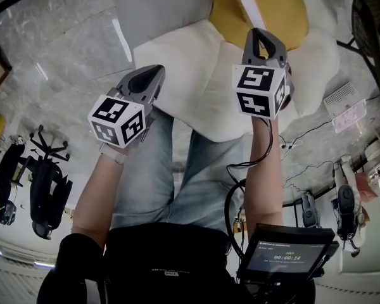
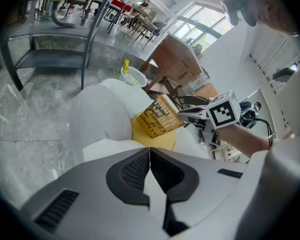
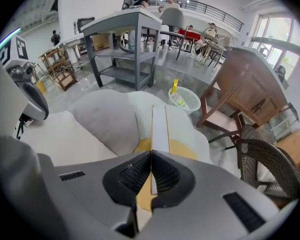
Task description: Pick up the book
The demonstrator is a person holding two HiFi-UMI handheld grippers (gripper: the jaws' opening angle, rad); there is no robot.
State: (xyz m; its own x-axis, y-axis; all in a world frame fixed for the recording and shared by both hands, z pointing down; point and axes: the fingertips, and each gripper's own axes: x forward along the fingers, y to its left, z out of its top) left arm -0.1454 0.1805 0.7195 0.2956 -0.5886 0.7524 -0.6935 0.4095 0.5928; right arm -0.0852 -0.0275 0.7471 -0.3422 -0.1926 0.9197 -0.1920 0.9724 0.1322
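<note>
The book, yellow-covered with white page edges, is up on edge over the yellow centre of the big white flower-shaped cushion. The right tongs pinch it along one thin side, their pads closed tight on it. From the left gripper view its cover faces outward and tilts; whether its lower edge touches the cushion I cannot tell. The step in hand looks like the lift itself, with the grasp made and the book raised or nearly so. The next move likely calls for a straight rise away from the cushion, keeping the pinch firm, since a thin hold on one edge could let the book swing or slip. The left tongs are pressed together on nothing, hanging over the cushion's near white lobe, well to the side of the book. Beyond the cushion stand a white mesh wastebasket, a wooden desk and a wicker chair, none of them in the way.
</note>
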